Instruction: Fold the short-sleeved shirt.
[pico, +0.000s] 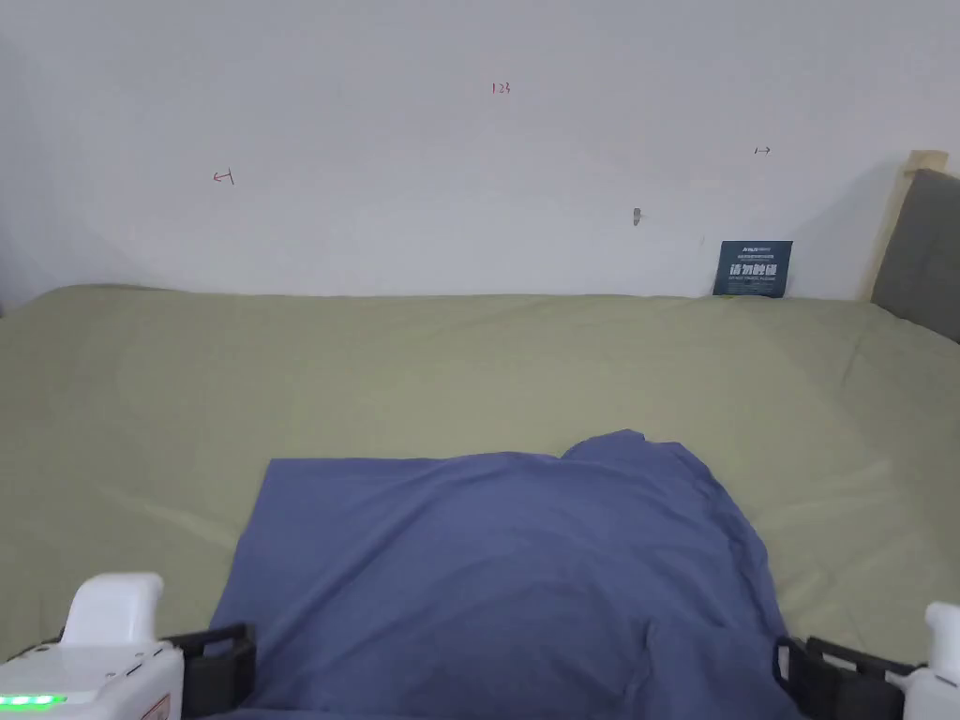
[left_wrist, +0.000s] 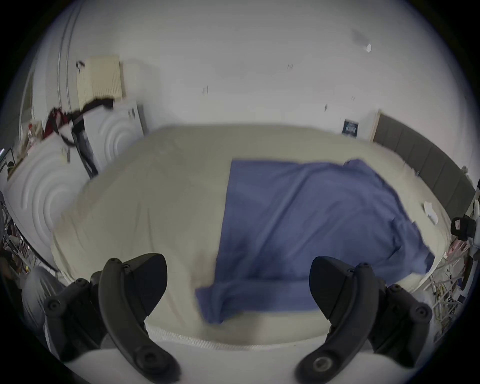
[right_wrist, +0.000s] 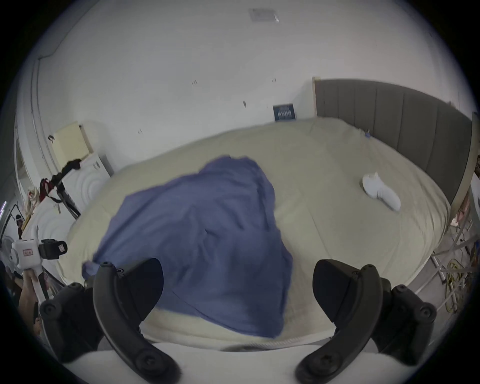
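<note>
Here, shirt (pico: 506, 572) between open tools.

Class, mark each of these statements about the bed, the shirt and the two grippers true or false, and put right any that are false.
1. The blue shirt lies on the green sheet of the bed. True.
2. The left gripper is clamped on the shirt. False: its jaws stand wide apart and hold nothing.
3. The right gripper is open. True.
4. The shirt is folded into a small neat square. False: it lies spread out and rumpled, bunched along its right side.
5. A white sock lies on the bed to the right of the shirt, apart from it. True.
6. A red card leans on the wall. False: the card is dark blue.
</note>
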